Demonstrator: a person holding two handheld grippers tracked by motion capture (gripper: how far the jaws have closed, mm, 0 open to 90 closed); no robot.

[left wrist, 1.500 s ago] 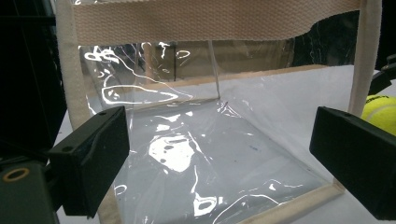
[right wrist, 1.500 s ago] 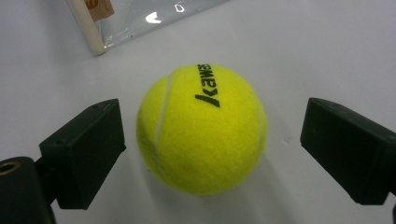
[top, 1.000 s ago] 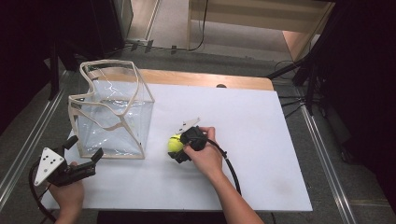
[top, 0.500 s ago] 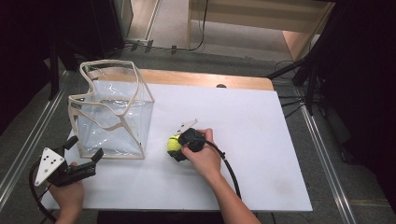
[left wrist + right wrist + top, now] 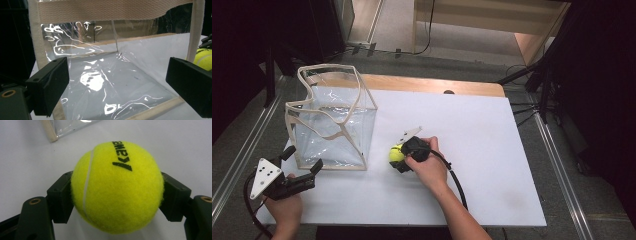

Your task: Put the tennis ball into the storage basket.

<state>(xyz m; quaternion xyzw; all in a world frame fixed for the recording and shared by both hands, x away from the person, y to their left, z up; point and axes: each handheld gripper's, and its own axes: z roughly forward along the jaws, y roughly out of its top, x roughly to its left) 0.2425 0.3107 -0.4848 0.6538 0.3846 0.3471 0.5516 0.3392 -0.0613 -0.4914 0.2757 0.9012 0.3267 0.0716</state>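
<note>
A yellow tennis ball (image 5: 117, 187) with black lettering sits between the two black jaws of my right gripper (image 5: 117, 195), whose pads press on both its sides. In the high view the ball (image 5: 395, 153) rests on the white table (image 5: 492, 150) just right of a clear plastic bag (image 5: 332, 135) with beige webbing trim, and the right gripper (image 5: 399, 159) covers it from the right. My left gripper (image 5: 303, 158) stands open at the bag's near left corner. Its jaws (image 5: 117, 85) frame the bag's clear wall (image 5: 107, 82) with nothing between them; the ball (image 5: 203, 57) peeks past the bag's edge.
The bag stands upright and open at the top, with loose handle straps (image 5: 327, 80). A wooden strip (image 5: 427, 85) runs along the table's far edge. A black cable (image 5: 454, 180) trails from the right gripper along the forearm. Metal rails (image 5: 242, 150) flank the table.
</note>
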